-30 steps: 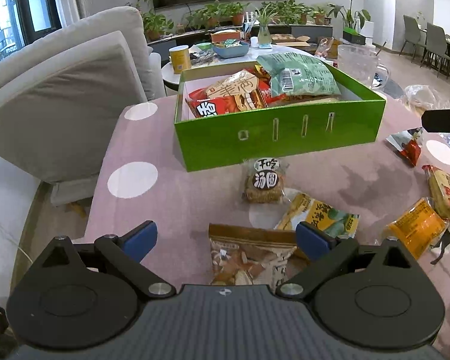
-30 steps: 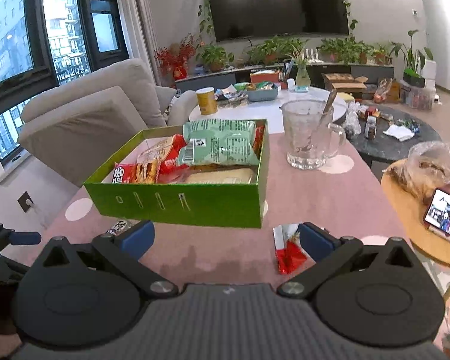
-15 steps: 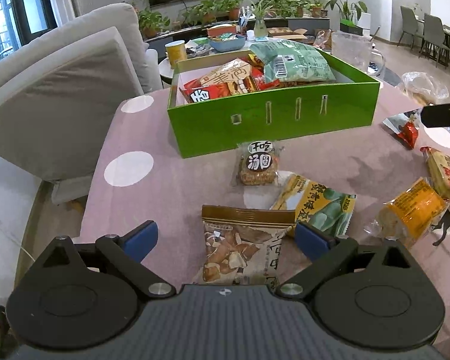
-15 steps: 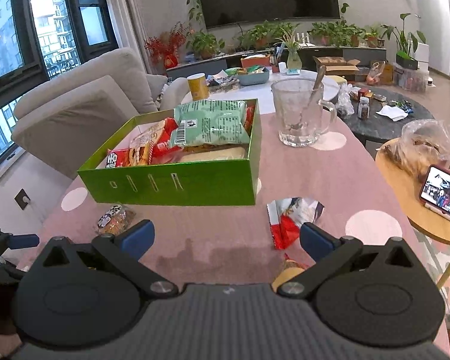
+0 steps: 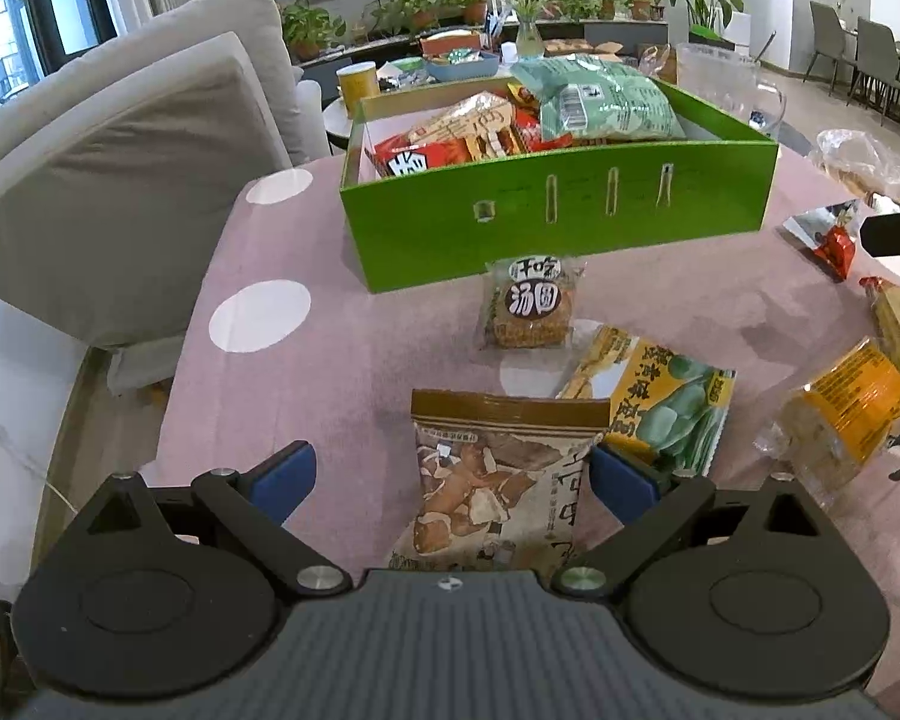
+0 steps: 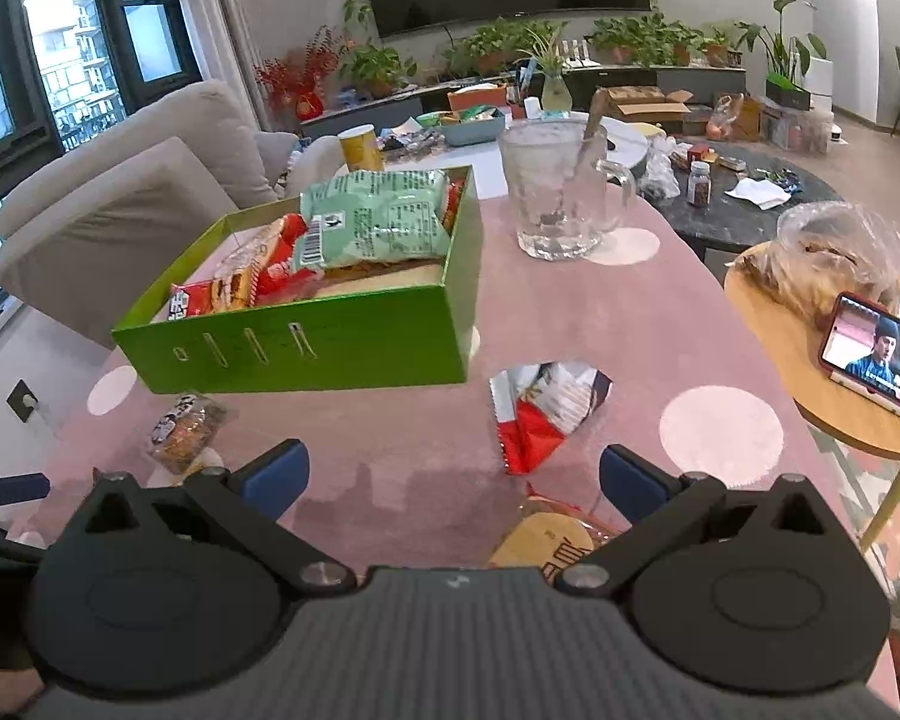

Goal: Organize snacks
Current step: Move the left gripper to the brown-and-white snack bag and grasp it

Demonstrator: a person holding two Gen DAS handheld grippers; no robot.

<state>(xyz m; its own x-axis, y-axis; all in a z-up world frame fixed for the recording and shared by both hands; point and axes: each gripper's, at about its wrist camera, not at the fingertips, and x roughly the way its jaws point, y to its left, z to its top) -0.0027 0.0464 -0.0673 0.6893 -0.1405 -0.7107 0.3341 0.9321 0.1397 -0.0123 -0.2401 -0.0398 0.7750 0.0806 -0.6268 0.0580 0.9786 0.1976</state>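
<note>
Both hand-held grippers are angled down toward the surface, jaws spread wide with nothing pinched in either one. The left hand-held gripper [image 5: 453, 477] shows its blue pads [image 5: 282, 474] well apart, black linkage arms splayed out to each side of the grey ribbed body. The right hand-held gripper [image 6: 453, 474] looks the same, pads [image 6: 630, 477] apart and not pressing on anything. No hands or sleeves visible in either view.
</note>
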